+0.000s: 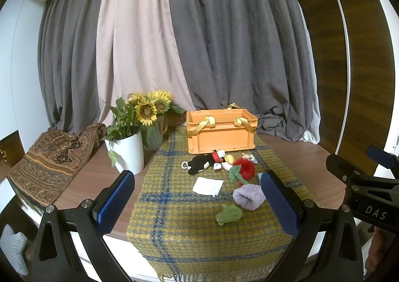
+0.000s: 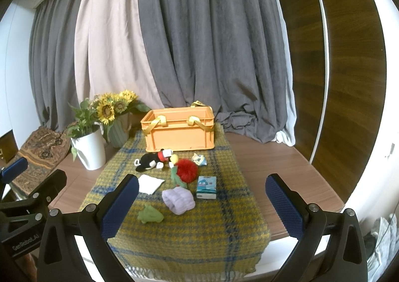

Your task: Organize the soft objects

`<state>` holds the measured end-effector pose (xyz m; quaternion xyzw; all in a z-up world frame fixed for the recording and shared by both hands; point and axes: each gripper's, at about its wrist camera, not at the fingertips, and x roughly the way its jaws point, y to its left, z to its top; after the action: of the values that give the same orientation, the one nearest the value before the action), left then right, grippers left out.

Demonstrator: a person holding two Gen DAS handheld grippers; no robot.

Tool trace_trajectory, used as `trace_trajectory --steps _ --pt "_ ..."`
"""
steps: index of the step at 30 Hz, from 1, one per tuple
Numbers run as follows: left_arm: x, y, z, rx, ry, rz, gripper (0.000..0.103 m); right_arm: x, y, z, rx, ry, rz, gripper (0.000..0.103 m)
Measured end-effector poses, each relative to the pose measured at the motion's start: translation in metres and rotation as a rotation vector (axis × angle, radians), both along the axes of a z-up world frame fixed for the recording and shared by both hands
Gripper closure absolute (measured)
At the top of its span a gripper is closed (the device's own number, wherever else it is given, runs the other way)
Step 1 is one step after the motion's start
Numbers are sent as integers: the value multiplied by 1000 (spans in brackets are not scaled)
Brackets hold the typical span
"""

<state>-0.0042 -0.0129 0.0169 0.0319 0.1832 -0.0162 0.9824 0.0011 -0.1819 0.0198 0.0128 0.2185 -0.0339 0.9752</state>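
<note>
An orange crate [image 1: 220,132] [image 2: 180,133] with yellow straps stands at the back of a plaid cloth [image 1: 189,219] [image 2: 199,227]. In front of it lie a black plush mouse [image 1: 203,163] [image 2: 150,161], a red fluffy toy [image 1: 245,168] [image 2: 187,170], a white folded cloth [image 1: 208,186] [image 2: 149,183], a lilac knit piece [image 1: 249,197] [image 2: 178,199], a green soft toy [image 1: 228,214] [image 2: 149,214], a small blue tissue pack [image 2: 206,187] and a small pouch [image 2: 199,158]. My left gripper [image 1: 199,204] and right gripper [image 2: 203,207] are both open and empty, held above the near edge.
A white pot with greenery [image 1: 128,152] [image 2: 91,150] and a green vase of sunflowers [image 1: 152,130] [image 2: 119,130] stand left of the crate. A patterned fabric [image 1: 47,165] drapes over the table's left end. Grey curtains [image 1: 224,45] hang behind.
</note>
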Motion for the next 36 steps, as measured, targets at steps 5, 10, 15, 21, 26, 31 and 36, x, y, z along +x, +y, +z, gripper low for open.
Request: trace_trajectory --steps 5,10,15,21,26,31,36 --pt "6 -10 1 -1 12 -6 0 6 0 0 5 5 7 0" --pt "12 -12 -12 14 31 -21 0 12 0 -11 17 25 20 0" --pt "28 -18 -36 71 59 -38 0 24 -2 -31 20 54 35 0" --pt "53 -21 -70 82 122 -92 0 52 -6 -60 32 104 56 1" --pt "75 -26 -100 89 151 -143 1 72 -5 -81 42 133 89 2" --pt "101 -30 -131 81 207 -198 7 97 -2 -104 16 172 116 6" --pt "123 -37 -161 72 259 -240 13 124 -3 -134 32 247 145 14"
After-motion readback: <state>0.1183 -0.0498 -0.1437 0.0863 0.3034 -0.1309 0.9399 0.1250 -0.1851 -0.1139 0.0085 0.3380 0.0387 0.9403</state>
